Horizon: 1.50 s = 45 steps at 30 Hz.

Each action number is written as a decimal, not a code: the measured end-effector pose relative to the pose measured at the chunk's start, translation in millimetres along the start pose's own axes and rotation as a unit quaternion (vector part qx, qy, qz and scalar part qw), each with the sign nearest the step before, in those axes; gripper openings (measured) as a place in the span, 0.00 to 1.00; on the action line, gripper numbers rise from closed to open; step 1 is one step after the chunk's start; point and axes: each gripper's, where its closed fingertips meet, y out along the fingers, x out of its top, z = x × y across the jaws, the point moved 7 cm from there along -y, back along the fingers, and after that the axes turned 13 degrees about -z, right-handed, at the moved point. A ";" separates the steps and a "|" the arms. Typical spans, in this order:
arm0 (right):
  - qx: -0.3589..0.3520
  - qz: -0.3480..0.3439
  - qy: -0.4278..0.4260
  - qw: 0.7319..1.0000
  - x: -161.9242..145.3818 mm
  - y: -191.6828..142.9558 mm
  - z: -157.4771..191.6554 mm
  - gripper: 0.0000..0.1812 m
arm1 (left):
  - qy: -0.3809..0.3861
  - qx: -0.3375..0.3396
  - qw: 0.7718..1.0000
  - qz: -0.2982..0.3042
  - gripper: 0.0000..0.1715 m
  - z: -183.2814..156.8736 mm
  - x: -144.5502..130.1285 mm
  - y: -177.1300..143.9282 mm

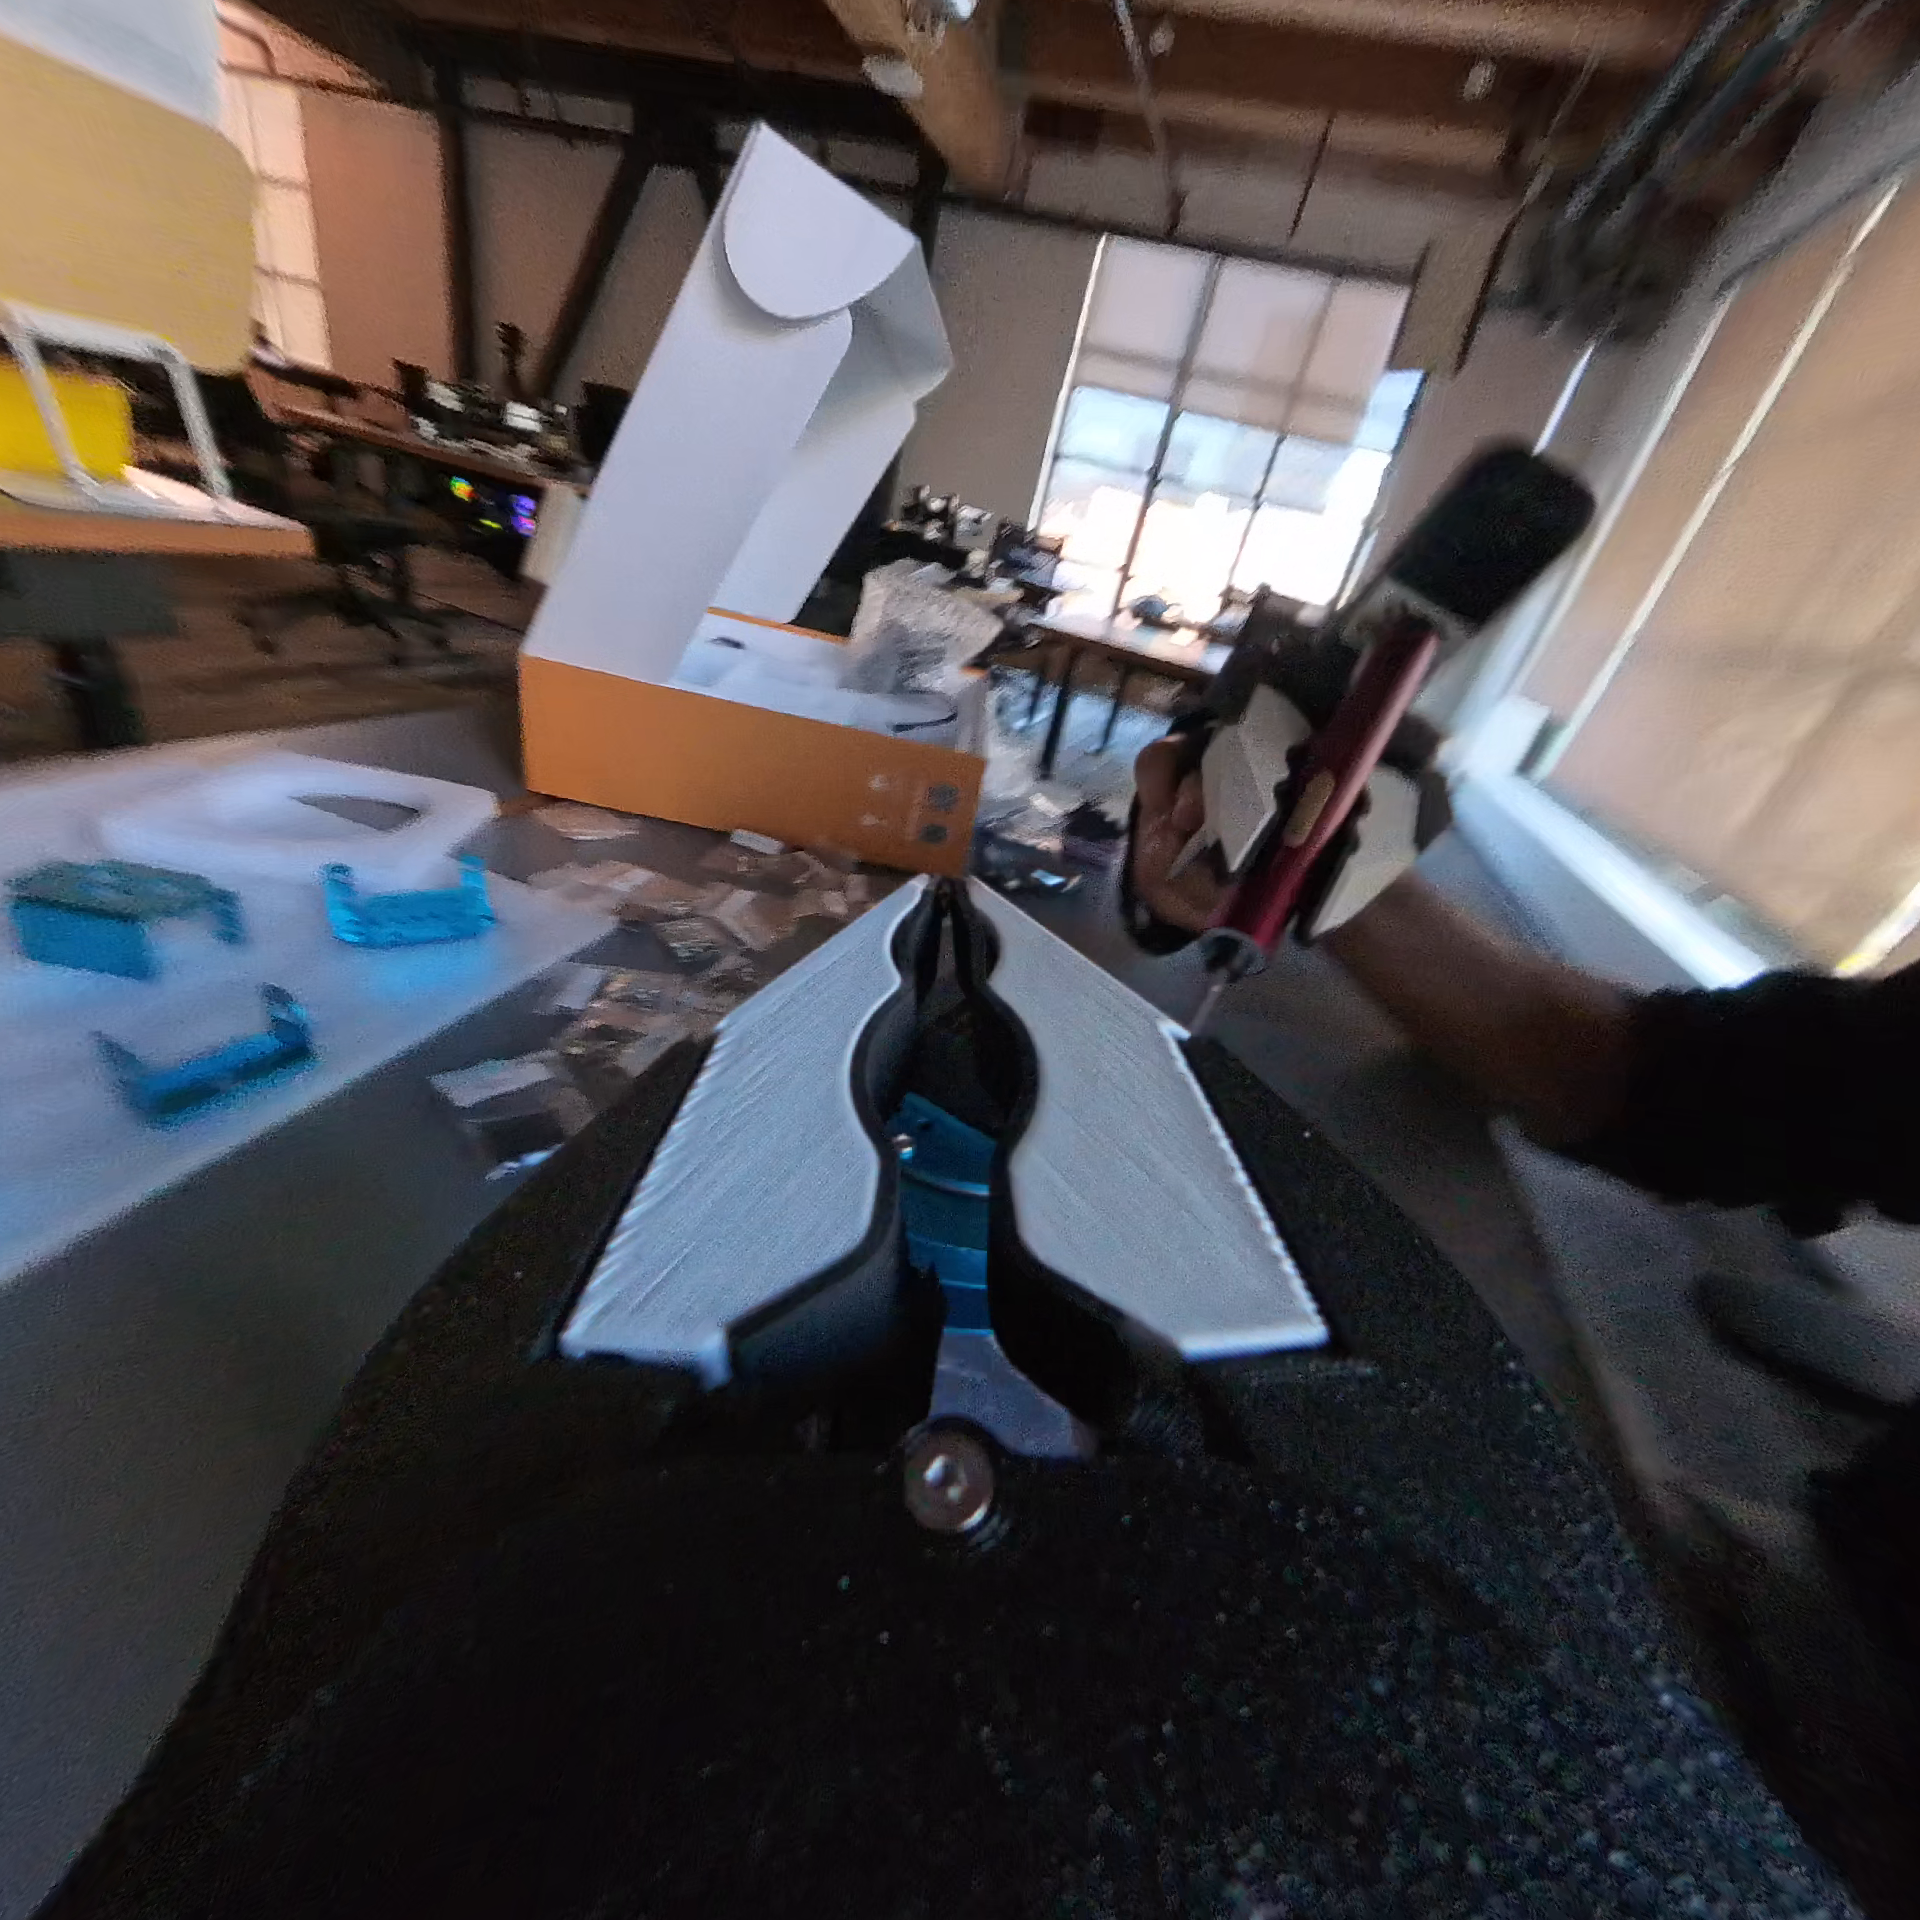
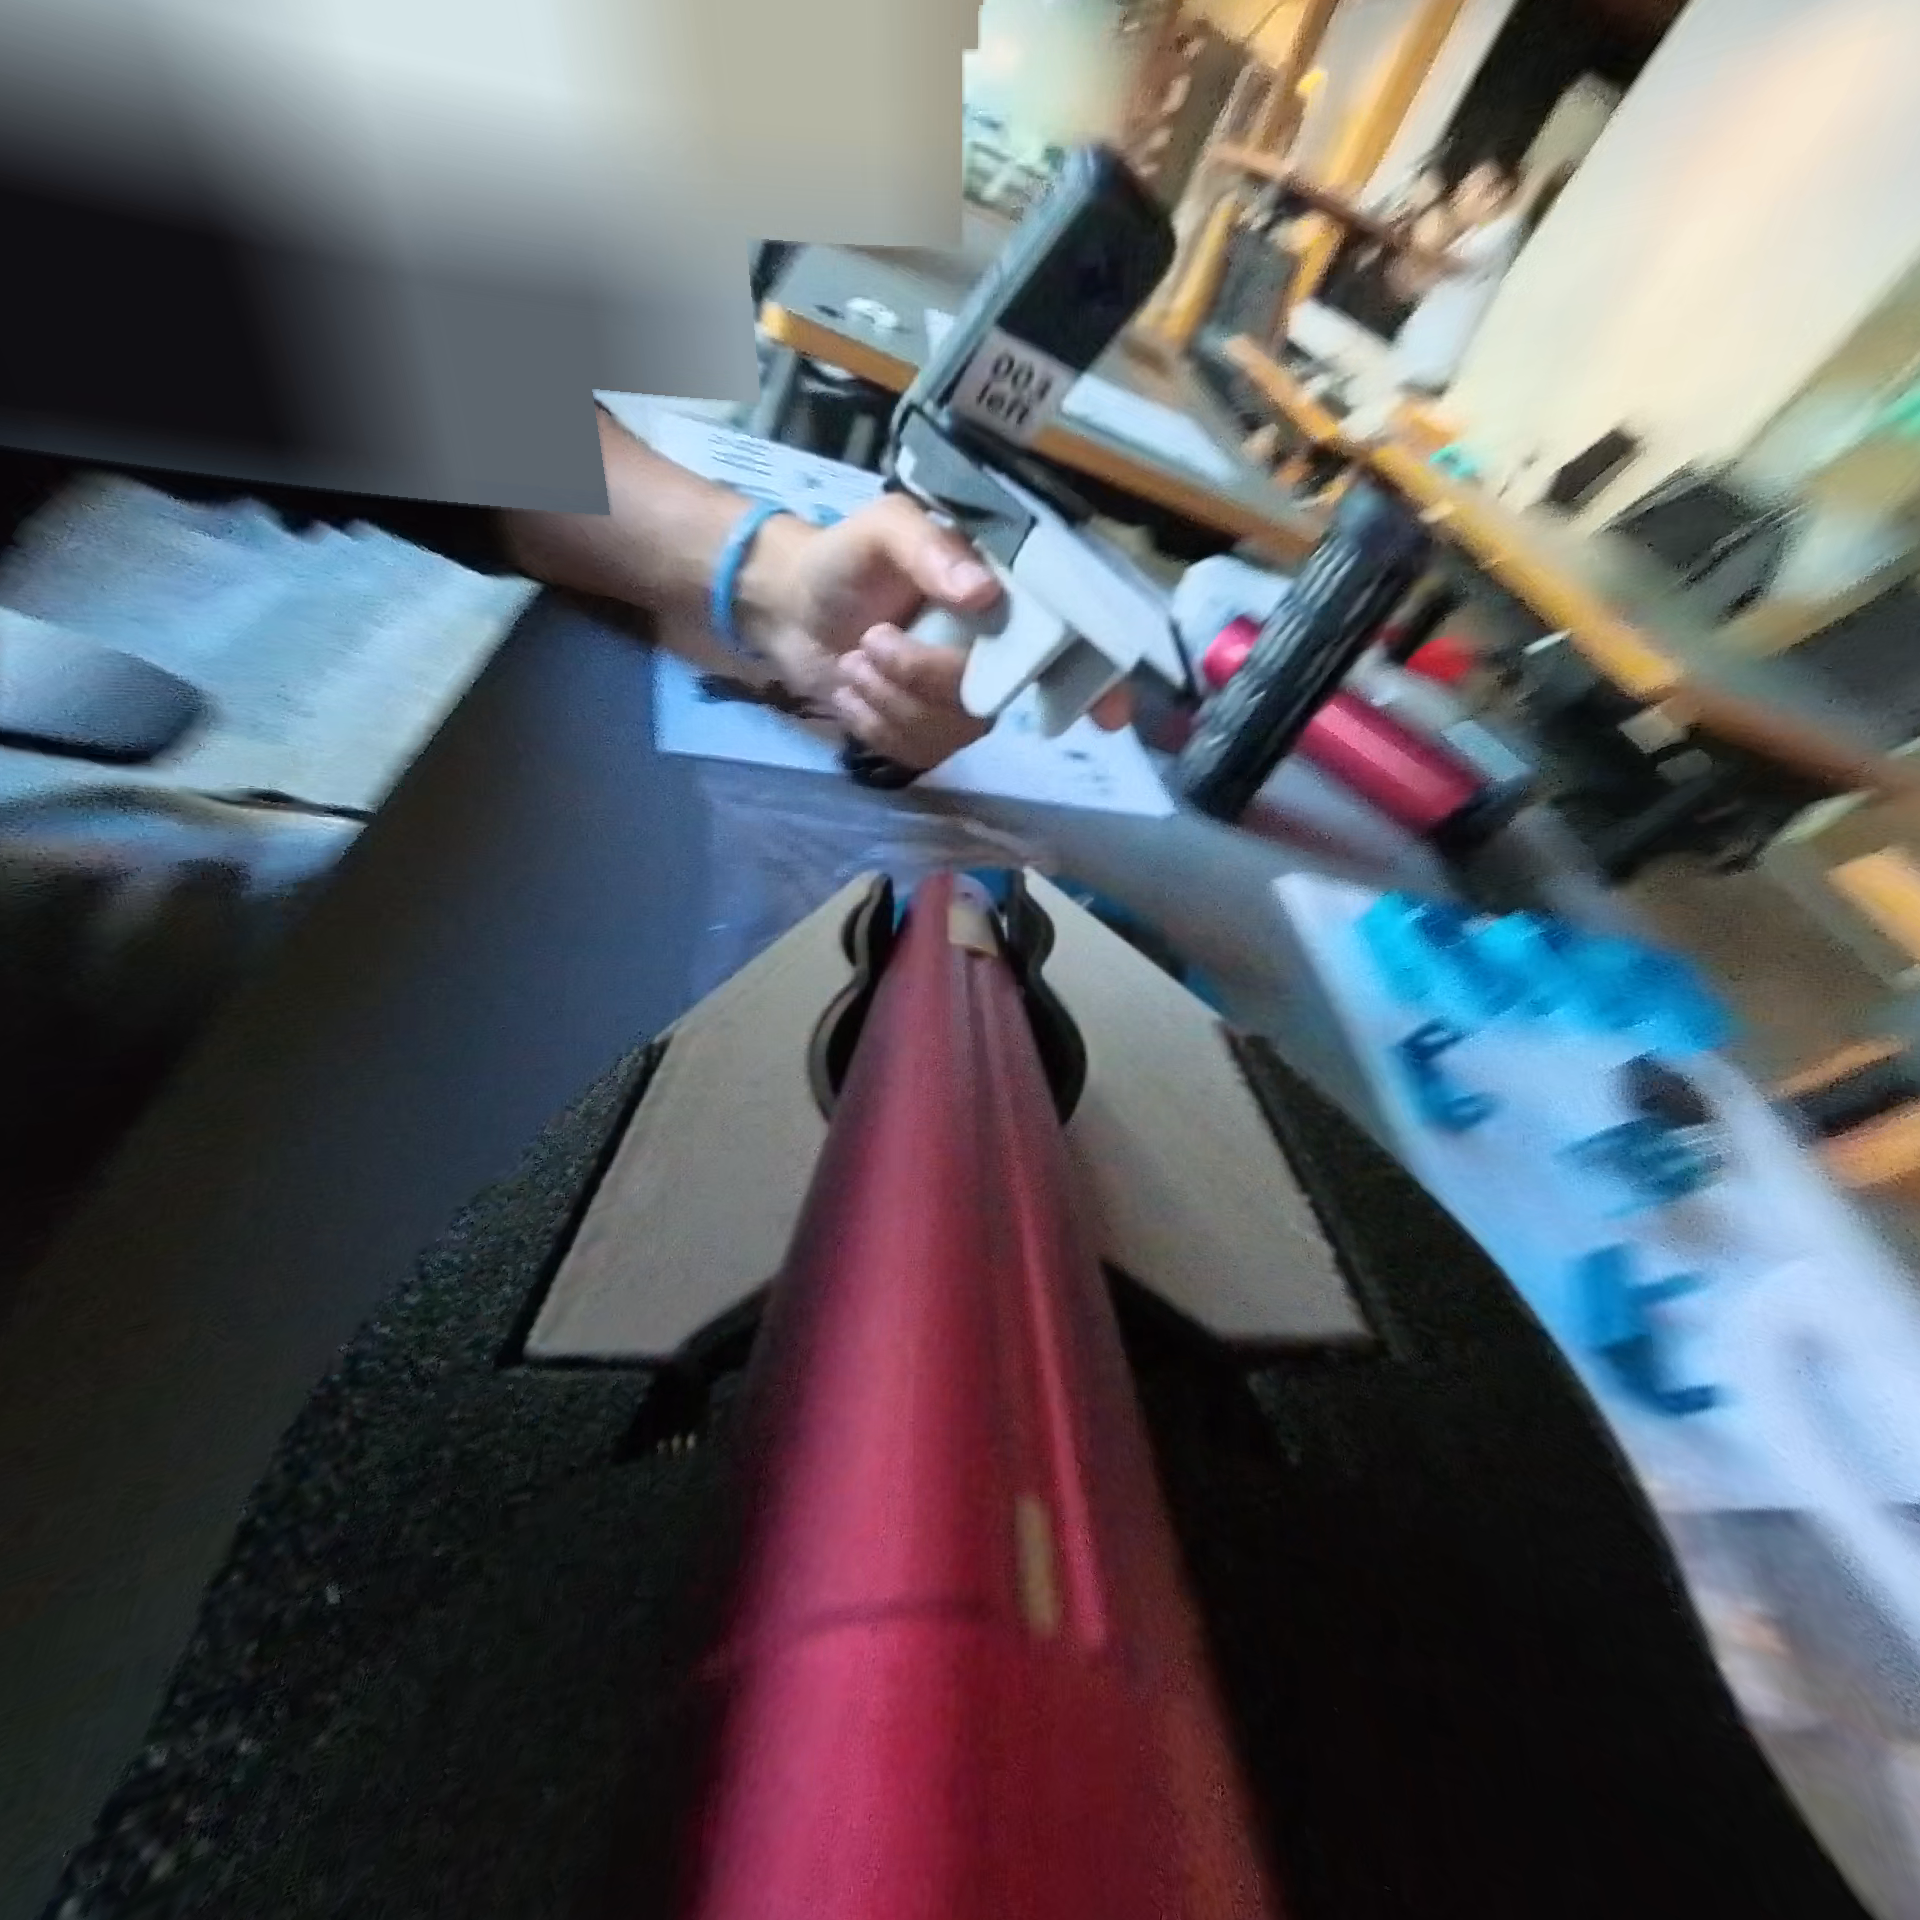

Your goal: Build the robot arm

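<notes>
The left gripper [image 1: 940, 899] is clenched on a blue metal part [image 1: 940, 1236], wedged between its white fingers [image 1: 769, 1143]; the right gripper [image 2: 951, 899] grips a red screwdriver [image 2: 935, 1351] lengthwise, its tip pointing forward; off to the left, three blue brackets [image 1: 405, 909] lie apart on a white sheet [image 1: 62, 1132]; beyond them an orange box [image 1: 727, 758] stands on the table with its white lid [image 1: 727, 436] raised; farther right, a hand [image 1: 1174, 842] holds the other gripper.
</notes>
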 end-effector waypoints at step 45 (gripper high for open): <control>-0.190 0.162 0.136 0.959 -41.1 -114.7 114.9 0.11 | 0.145 -0.025 0.987 0.070 0.11 -13.1 -10.1 -1.5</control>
